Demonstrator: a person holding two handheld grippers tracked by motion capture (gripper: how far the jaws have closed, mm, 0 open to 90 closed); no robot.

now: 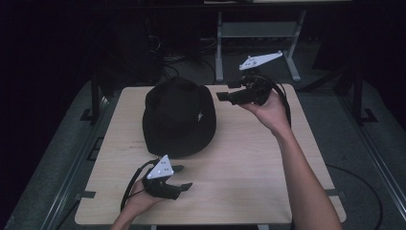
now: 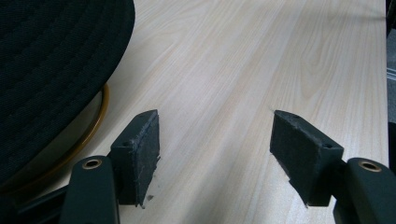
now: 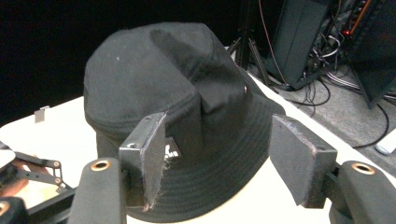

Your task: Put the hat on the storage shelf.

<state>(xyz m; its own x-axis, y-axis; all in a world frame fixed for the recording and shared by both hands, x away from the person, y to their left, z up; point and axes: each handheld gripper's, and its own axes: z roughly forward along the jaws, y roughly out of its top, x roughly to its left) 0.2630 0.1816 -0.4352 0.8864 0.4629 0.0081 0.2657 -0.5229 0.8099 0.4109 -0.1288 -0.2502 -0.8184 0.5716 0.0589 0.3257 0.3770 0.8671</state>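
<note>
A black bucket hat (image 1: 178, 116) sits crown up on the far left part of the pale wooden table (image 1: 249, 158); a small white logo marks its side. My left gripper (image 1: 184, 177) rests low near the table's front edge, just in front of the hat's brim (image 2: 51, 70), open and with nothing between its pads. My right gripper (image 1: 221, 97) is held above the table's far right, pointing left at the hat (image 3: 177, 107), open and a short way off it. A thin gold-brown rim (image 2: 95, 126) shows under the brim's edge.
Bare wood lies to the right of the hat and along the front. Beyond the table's far edge stand a grey metal frame (image 1: 253, 33), cables (image 3: 327, 88) and dark equipment on the floor. Dark rails run down both sides of the table.
</note>
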